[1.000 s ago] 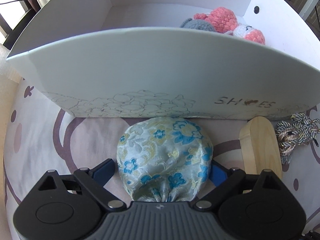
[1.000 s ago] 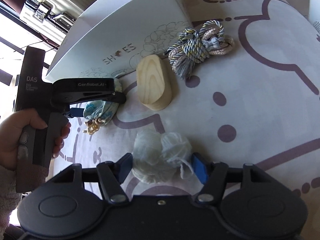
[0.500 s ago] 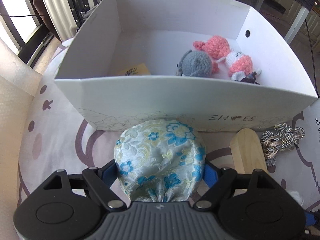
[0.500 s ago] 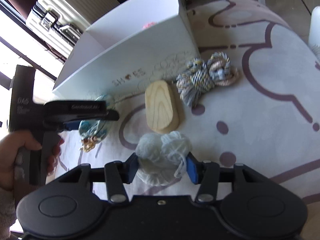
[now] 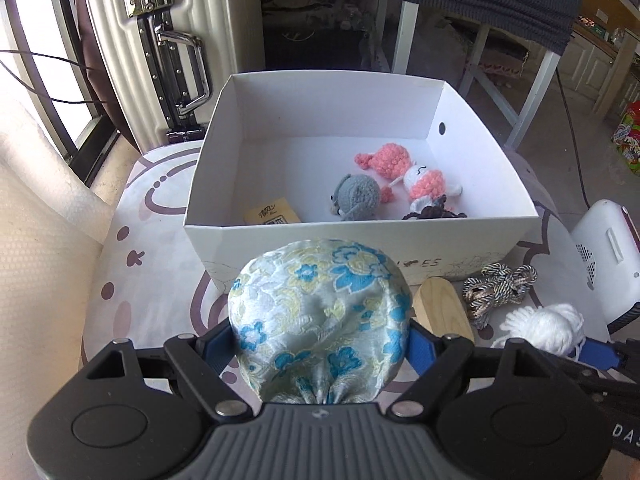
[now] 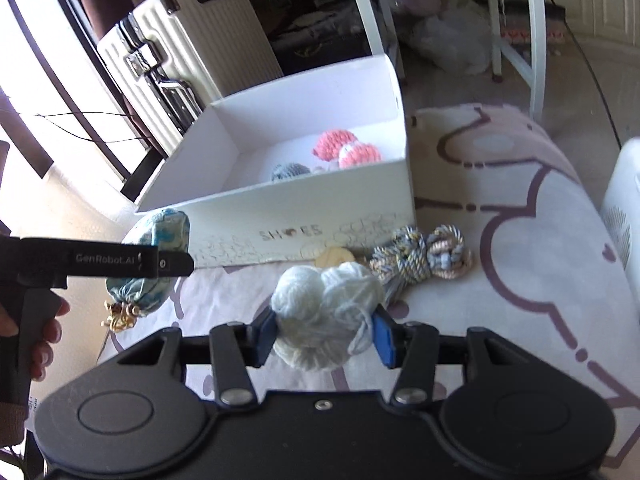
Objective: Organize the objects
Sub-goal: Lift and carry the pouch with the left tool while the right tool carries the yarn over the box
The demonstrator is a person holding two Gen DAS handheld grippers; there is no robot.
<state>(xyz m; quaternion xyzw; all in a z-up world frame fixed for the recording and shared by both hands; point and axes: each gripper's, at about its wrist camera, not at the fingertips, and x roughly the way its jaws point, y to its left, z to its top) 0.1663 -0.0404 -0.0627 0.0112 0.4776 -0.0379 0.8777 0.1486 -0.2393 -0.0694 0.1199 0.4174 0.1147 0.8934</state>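
Both tools now ride higher than before, the left tool [image 5: 320, 344] clamped on the floral pouch [image 5: 320, 312], the right tool [image 6: 324, 332] on white yarn [image 6: 328, 300], for dropping into the box [image 5: 360, 240] at 12 o'clock.

**Two wrist views, both angled down at the box**

My left wrist camera sits just behind the left gripper [image 5: 320, 344], looking steeply down and forward into the open box [image 5: 480, 236] from close in front. My right wrist camera rides behind the right gripper [image 6: 324, 330], aimed down from the box's [image 6: 304, 204] right front corner. Both views share the box, the rope [image 5: 500, 286] [image 6: 420, 256], the wood block [image 5: 440, 312] [image 6: 334, 256] and the suitcase [image 5: 160, 40] [image 6: 180, 52]; the right view also catches the left gripper [image 6: 168, 264] side-on.
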